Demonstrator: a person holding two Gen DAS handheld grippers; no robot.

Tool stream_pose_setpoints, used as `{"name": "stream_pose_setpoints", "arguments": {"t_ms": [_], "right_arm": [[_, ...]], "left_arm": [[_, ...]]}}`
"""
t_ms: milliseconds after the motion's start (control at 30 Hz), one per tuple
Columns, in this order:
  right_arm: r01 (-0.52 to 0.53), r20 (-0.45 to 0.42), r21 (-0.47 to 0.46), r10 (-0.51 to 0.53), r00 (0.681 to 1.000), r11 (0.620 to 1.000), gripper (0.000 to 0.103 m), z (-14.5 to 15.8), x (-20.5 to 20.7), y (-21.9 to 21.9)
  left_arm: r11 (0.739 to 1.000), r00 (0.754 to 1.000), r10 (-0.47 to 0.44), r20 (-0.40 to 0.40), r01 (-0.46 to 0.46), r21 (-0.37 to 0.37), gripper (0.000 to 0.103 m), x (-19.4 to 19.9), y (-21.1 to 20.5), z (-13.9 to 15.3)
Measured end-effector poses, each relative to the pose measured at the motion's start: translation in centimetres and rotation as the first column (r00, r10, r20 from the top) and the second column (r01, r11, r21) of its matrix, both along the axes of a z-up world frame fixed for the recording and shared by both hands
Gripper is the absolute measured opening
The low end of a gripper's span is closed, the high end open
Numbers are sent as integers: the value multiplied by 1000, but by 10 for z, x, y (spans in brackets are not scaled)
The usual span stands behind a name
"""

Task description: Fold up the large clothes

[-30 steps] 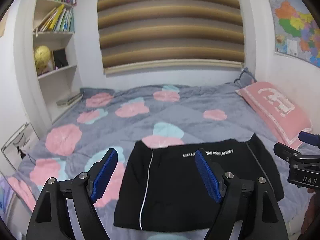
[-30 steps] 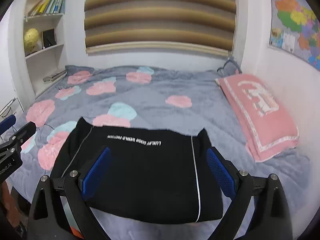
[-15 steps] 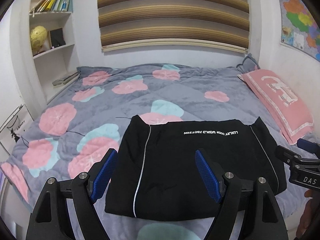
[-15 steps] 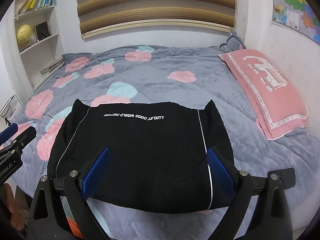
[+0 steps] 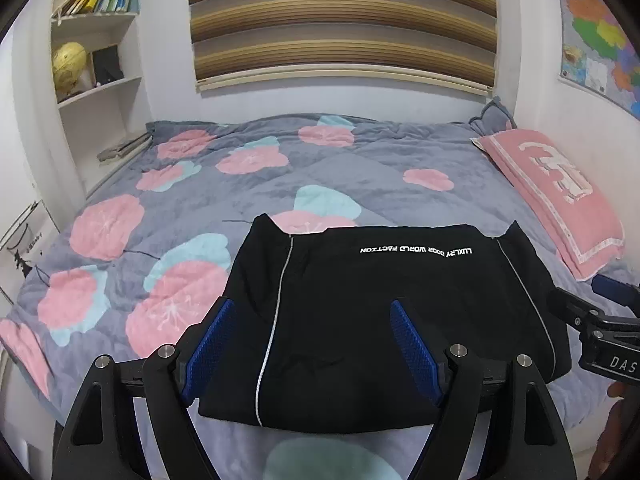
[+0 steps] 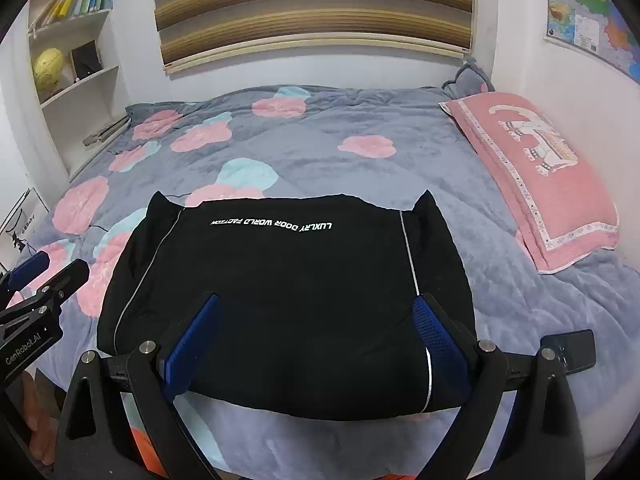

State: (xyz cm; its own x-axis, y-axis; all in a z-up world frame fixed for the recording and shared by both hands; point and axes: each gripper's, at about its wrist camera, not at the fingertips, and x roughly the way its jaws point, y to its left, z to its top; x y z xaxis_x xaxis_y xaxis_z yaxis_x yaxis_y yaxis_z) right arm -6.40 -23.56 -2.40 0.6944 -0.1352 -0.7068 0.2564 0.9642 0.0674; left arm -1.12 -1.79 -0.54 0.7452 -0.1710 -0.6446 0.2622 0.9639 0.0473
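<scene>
A black garment (image 5: 380, 320) with white side stripes and white lettering lies folded into a flat rectangle near the front edge of the bed; it also shows in the right wrist view (image 6: 288, 292). My left gripper (image 5: 312, 340) is open and empty, above the garment's near left part. My right gripper (image 6: 316, 336) is open and empty, above its near right part. Each gripper shows at the edge of the other's view: the right one (image 5: 592, 320) and the left one (image 6: 36, 292).
The bed has a grey quilt with pink and blue flowers (image 5: 180, 208). A pink pillow (image 5: 556, 196) lies at the right by the wall. A white bookshelf (image 5: 92, 60) stands at the left. A dark phone (image 6: 568, 352) lies on the quilt right of the garment.
Both grippers have tilted down and moved in over the garment's near edge, so it fills more of both views. The garment has not moved. Both grippers stay open.
</scene>
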Motion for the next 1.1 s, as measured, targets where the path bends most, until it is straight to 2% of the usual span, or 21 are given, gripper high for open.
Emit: {"name": "stream_pose_setpoints", "arguments": {"t_ms": [1100], "right_arm": [[-9,-35,16,10,999,1000,97,-11,4,2]], "left_arm": [[1000,999,-10,-30,11,17,81,0,-3,-11]]}}
